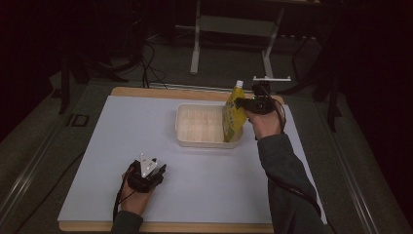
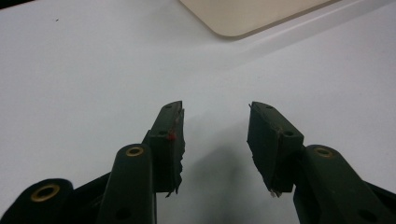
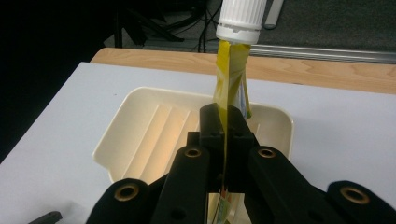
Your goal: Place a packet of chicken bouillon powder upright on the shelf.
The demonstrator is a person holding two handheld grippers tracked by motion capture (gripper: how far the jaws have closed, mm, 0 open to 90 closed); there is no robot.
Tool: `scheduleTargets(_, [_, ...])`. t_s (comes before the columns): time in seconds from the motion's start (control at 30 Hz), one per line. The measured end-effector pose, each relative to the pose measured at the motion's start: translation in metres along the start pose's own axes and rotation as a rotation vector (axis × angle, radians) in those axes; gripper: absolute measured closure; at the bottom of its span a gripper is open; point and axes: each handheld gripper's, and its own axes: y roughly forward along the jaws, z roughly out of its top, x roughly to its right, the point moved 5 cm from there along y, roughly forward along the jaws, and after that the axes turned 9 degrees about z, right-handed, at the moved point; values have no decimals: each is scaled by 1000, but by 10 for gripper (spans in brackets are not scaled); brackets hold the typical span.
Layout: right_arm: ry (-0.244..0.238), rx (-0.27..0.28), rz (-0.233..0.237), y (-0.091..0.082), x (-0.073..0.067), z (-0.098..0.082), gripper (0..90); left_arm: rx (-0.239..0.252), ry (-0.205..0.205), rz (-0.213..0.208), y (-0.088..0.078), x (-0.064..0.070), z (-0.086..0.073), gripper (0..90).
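Near the desk's front edge in the high view, left claw (image 1: 158,168) at rest on the white surface; toward the far right corner, right claw (image 1: 242,103) clamped on a yellow pouch (image 1: 234,114) held upright over the right end of the cream tray (image 1: 199,141). Left gripper view: jaws spread wide, nothing between, bare desk (image 2: 93,70) below. Right gripper view: jaws pinched tight on the pouch's thin edge, white cap (image 3: 239,18) on top, tray underneath.
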Motion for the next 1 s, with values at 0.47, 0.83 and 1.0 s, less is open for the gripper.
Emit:
scheduleTargets(0.47, [15,-7,-14,10,2,0,885,-1,1,0,0,0,0,555])
scheduleTargets(0.83, [20,-35,-42,23,4,-3,885,1,0,0,0,0,0,555])
scheduleTargets(1.0, [19,-45,-53,27,5,-6,885,0,0,0,0,0,0,555])
